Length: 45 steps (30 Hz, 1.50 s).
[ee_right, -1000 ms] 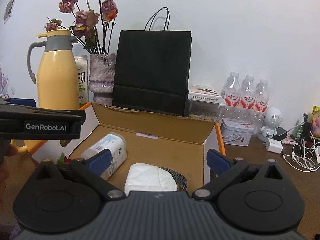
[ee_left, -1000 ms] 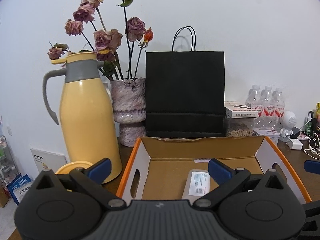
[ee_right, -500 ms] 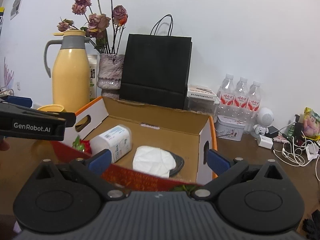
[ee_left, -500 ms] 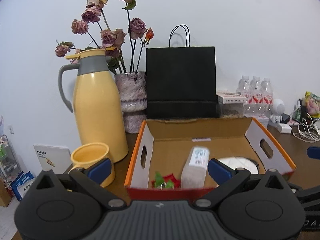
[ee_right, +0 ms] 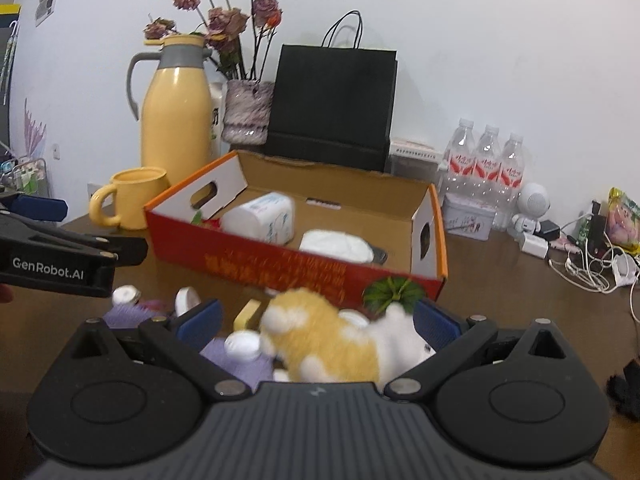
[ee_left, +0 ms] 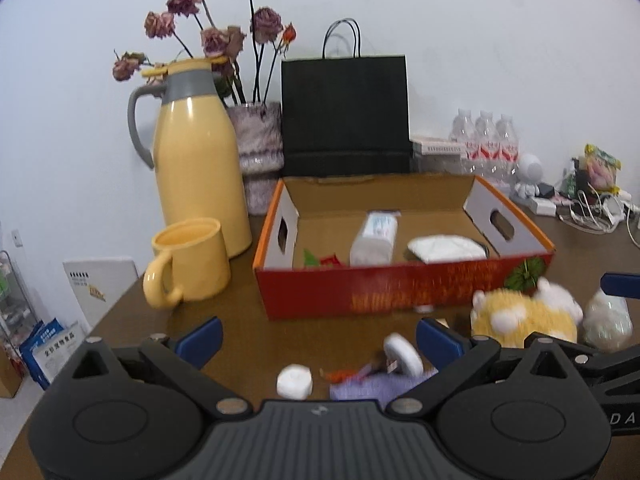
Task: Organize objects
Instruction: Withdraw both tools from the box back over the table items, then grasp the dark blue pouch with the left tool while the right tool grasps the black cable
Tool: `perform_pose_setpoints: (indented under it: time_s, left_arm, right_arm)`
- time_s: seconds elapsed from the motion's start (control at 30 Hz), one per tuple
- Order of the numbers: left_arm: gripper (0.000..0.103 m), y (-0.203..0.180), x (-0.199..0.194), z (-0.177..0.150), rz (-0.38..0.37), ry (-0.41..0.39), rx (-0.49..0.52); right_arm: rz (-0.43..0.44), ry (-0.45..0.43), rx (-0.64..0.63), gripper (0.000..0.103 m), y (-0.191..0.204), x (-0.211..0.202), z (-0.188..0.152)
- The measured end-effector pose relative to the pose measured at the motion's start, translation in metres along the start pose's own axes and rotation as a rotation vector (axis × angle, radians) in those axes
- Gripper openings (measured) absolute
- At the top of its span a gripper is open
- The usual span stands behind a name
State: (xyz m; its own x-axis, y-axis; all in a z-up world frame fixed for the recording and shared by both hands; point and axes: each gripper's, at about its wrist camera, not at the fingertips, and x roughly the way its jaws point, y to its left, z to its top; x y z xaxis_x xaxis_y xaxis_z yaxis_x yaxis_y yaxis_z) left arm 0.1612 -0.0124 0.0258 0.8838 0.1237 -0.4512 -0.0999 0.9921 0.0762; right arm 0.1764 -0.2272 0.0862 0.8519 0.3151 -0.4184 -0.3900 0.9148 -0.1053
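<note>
Both grippers have been drawn back from over the cardboard box point(ee_left: 404, 288), so that its red front wall and the loose items on the brown table point(ee_left: 240, 332) in front of it are now brought into view. The left gripper point(ee_left: 318, 338) is held spread wide, nothing between its blue pads; below it lie two small white caps point(ee_left: 295, 381) and a purple item point(ee_left: 360, 390), blurred and not identified further. The right gripper point(ee_right: 316, 320) is likewise spread and empty, with a yellow-and-white plush toy point(ee_right: 332, 344) lying on the table between its fingers, not yet pinched. The toy is judged the next thing to be collected, the wide opening being suited to its bulk. Already placed inside the box are a pack of tissues point(ee_right: 260, 220), a folded white cloth point(ee_right: 336, 245) and a small red-and-green item point(ee_left: 320, 258) at the left wall. A yellow mug point(ee_left: 188, 264) and yellow thermos jug point(ee_left: 200, 160) stand left of the box, outside it; a black paper bag point(ee_left: 346, 116) and a vase of dried roses point(ee_left: 260, 148) stand behind
</note>
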Motion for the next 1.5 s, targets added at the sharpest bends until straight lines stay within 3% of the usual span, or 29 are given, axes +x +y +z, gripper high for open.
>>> perform_pose_setpoints:
  time_s: [0.4,0.8,0.87,1.0,1.07,1.2,1.5]
  left_arm:
    - [0.103,0.008,-0.022,-0.039,-0.004,0.088,-0.009]
    - [0.103,0.010,-0.036,-0.056,-0.053,0.151,-0.039]
    - [0.103,0.008,-0.036,-0.057,-0.067,0.163,-0.043]
    - [0.103,0.002,-0.037,-0.059,-0.096,0.170,-0.038]
    - [0.103,-0.002,-0.037,-0.059,-0.108,0.173,-0.037]
    - [0.103,-0.010,-0.036,-0.058,-0.132,0.183,-0.029]
    - [0.103,-0.032,-0.019,-0.059,-0.155,0.226,-0.005]
  right_arm:
    - [0.038,0.065,-0.011,0.103,0.016,-0.029,-0.038]
    - [0.087,0.129,-0.057,0.103,0.039,-0.029,-0.055]
    - [0.104,0.139,-0.045,0.097,0.039,-0.028,-0.056]
    - [0.165,0.167,-0.007,0.073,0.036,-0.027,-0.062]
    - [0.199,0.166,0.009,0.054,0.034,-0.029,-0.063]
    - [0.197,0.160,0.007,0.050,0.032,-0.032,-0.063]
    - [0.102,0.126,0.076,0.050,0.003,-0.039,-0.065]
